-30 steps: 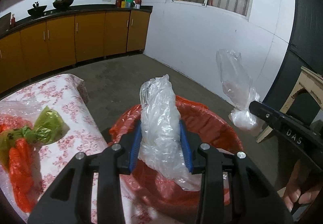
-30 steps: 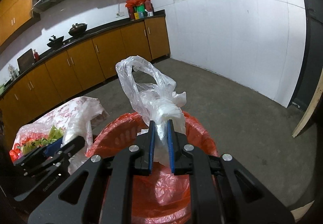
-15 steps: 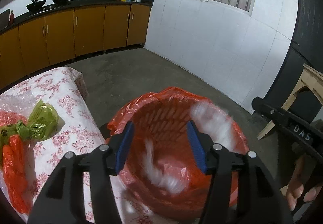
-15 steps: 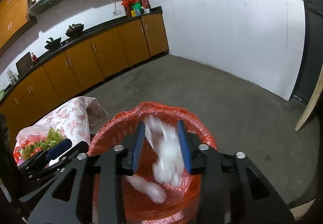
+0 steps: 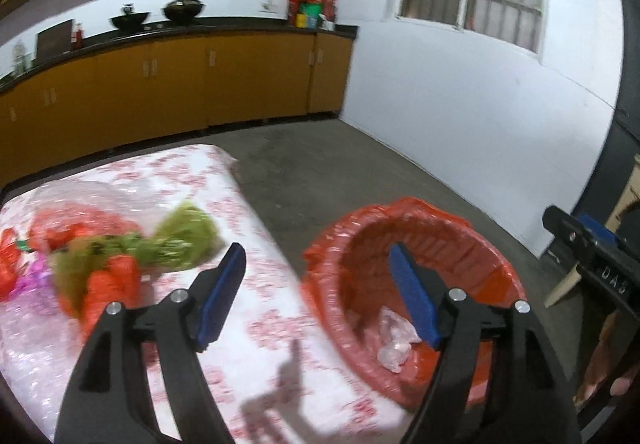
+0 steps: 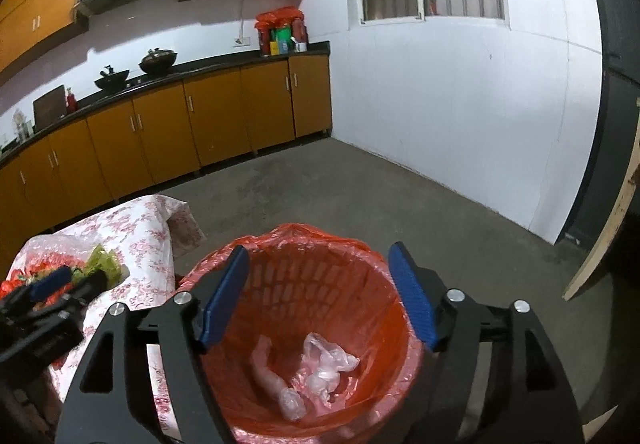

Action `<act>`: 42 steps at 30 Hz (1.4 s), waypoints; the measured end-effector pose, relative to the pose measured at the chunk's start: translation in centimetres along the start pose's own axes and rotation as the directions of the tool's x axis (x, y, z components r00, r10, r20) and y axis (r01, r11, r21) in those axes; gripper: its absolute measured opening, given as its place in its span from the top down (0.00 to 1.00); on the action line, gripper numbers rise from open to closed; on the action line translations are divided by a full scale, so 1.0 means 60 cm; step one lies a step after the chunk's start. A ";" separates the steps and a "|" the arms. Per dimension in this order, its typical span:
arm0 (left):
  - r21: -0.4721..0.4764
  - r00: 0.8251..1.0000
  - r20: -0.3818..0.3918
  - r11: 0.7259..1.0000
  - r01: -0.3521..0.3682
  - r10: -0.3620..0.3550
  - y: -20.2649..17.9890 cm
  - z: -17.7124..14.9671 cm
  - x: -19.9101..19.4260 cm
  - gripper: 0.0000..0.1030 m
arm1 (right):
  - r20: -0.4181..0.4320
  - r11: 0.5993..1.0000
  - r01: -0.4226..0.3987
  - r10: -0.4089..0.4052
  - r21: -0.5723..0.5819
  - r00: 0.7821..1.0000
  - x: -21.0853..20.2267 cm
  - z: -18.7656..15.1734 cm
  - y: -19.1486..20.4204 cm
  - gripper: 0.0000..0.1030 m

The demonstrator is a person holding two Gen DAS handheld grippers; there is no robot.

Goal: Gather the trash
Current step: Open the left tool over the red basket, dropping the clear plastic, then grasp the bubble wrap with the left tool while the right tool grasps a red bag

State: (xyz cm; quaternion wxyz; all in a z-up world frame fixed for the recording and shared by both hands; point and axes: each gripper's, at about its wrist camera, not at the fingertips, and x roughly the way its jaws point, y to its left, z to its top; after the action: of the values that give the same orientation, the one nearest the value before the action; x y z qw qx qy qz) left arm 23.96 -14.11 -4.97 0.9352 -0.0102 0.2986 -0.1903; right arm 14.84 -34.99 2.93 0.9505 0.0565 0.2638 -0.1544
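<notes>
Both grippers opening, empty: right gripper (image 6: pixel 318 294) poised over the red-lined bin (image 6: pixel 412 348) holding clear plastic bags (image 6: pixel 324 368); left gripper (image 5: pixel 318 294) nearer the remaining bags (image 5: pixel 120 256), heaped leftward on the floral-clothed counter (image 5: pixel 248 356).

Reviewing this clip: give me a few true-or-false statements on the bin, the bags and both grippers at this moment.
1. Clear plastic bags lie inside the red-lined bin. True.
2. The right gripper clamps a bag. False: its jaws are opening with nothing between them.
3. Green and red bags remain on the floral tablecloth. True.
4. The bin stands on the table. False: it stands on the floor beside it.
5. The left gripper holds trash. False: its opening jaws are empty.
</notes>
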 end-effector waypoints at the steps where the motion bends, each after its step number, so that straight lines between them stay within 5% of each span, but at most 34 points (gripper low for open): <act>1: -0.012 1.000 0.010 1.000 -0.019 0.019 0.014 0.001 -0.012 0.29 | 0.005 1.000 -0.002 0.002 -0.008 1.000 -0.002 0.000 0.007 0.28; 9: -0.058 0.981 0.068 0.983 -0.176 0.180 0.108 -0.012 -0.099 0.27 | 0.049 0.995 -0.042 0.046 -0.087 0.998 -0.029 -0.002 0.071 0.24; 19: -0.129 0.905 0.028 0.899 -0.418 0.425 0.276 -0.087 -0.186 0.27 | 0.032 0.977 -0.163 0.169 -0.140 0.985 -0.051 -0.036 0.161 0.23; 24: -0.182 0.881 -0.044 0.863 -0.470 0.471 0.347 -0.122 -0.186 0.27 | 0.021 0.959 -0.204 0.212 -0.194 0.977 -0.066 -0.055 0.205 0.23; 35: -0.240 0.911 -0.171 0.881 -0.408 0.375 0.409 -0.151 -0.130 0.40 | -0.013 0.939 -0.241 0.246 -0.244 0.969 -0.065 -0.077 0.253 0.23; 42: -0.240 0.924 -0.187 0.897 -0.372 0.333 0.409 -0.154 -0.113 0.82 | -0.027 0.932 -0.249 0.250 -0.262 0.968 -0.059 -0.084 0.273 0.23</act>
State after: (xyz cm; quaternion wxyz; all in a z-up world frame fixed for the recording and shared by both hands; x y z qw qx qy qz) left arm 22.28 11.99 -12.05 0.9204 -0.0700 0.3838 0.0248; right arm 14.83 -17.64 0.90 0.9622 -0.0377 0.2696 0.0037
